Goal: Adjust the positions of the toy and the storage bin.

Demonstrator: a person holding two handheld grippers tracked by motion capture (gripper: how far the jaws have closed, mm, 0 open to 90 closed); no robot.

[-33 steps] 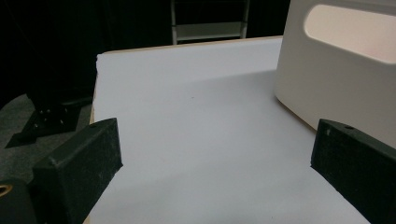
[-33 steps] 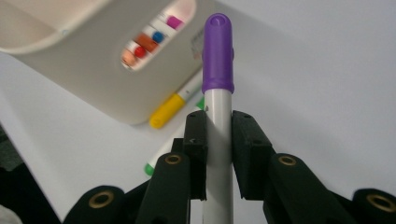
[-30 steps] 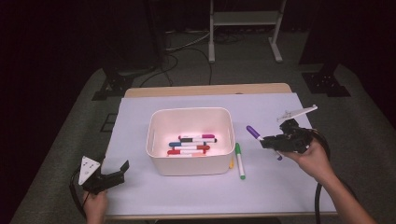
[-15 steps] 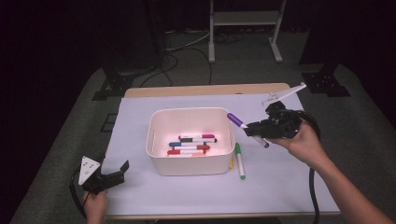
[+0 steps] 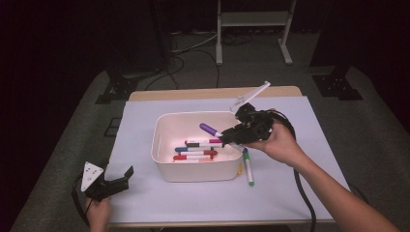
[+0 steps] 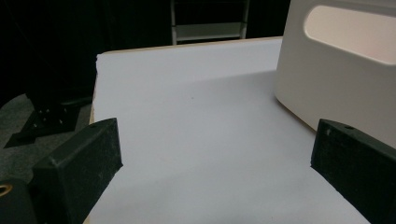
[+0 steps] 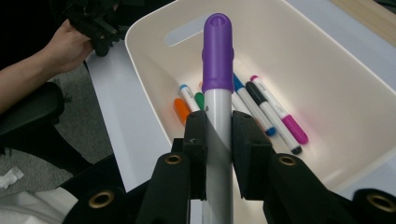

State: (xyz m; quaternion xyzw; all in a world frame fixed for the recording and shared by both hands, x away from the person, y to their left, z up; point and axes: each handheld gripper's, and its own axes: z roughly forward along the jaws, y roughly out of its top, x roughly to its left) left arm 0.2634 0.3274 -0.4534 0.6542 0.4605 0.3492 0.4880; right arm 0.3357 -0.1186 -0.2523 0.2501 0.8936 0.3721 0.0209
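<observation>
In the right gripper view, the purple-capped marker (image 7: 217,93) is seen clamped between the pads of the right tool (image 7: 218,154), its cap poised over the white bin (image 7: 327,60). If released from this height, it could bounce off the markers already inside (image 7: 261,109) or tip over the rim. In the high view, lower left, the left tool (image 5: 109,183) is seen open and empty on the table (image 5: 145,203). Right of the bin, a green marker (image 5: 248,169) lies outside, hidden from the right gripper view.
</observation>
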